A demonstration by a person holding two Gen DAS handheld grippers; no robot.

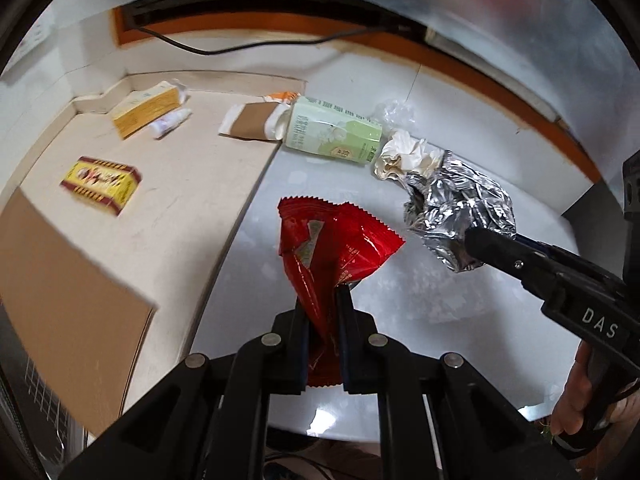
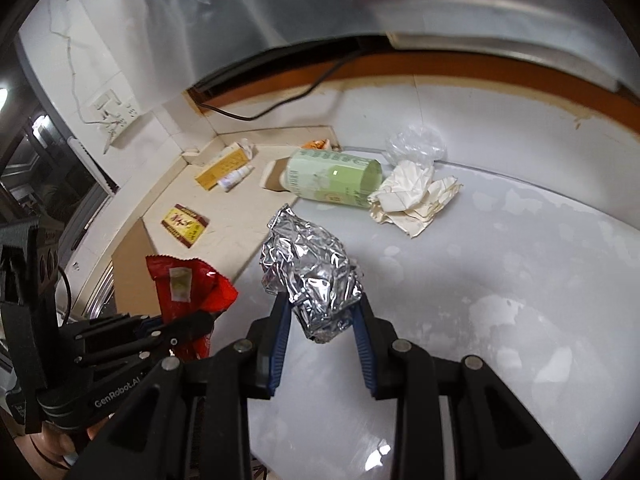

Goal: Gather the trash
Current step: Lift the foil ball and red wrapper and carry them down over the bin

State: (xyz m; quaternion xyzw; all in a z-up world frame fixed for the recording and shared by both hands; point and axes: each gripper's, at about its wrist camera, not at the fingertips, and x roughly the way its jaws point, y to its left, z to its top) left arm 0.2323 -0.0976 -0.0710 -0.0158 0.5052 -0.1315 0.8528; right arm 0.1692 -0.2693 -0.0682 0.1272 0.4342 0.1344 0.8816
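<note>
Our left gripper (image 1: 320, 320) jaws pinch the red wrapper (image 1: 332, 240); our right gripper (image 2: 320, 316) jaws clamp the foil ball (image 2: 312, 276). Remaining crumpled paper (image 2: 412, 196) lies on the counter (image 2: 500, 280) at one o'clock, nearer the right.

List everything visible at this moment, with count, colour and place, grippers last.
red snack wrapper: 1, red, held in the left gripper
foil ball: 1, silver, held in the right gripper
green carton: 1, pale green, lying on its side at the back
crumpled paper: 1, cream, right of the carton
clear plastic wrap: 1, transparent, behind the paper
yellow-red box: 1, on the beige counter
yellow box: 1, counter corner
small white bottle: 1, beside it
left gripper: shut on wrapper
right gripper: shut on foil
</note>
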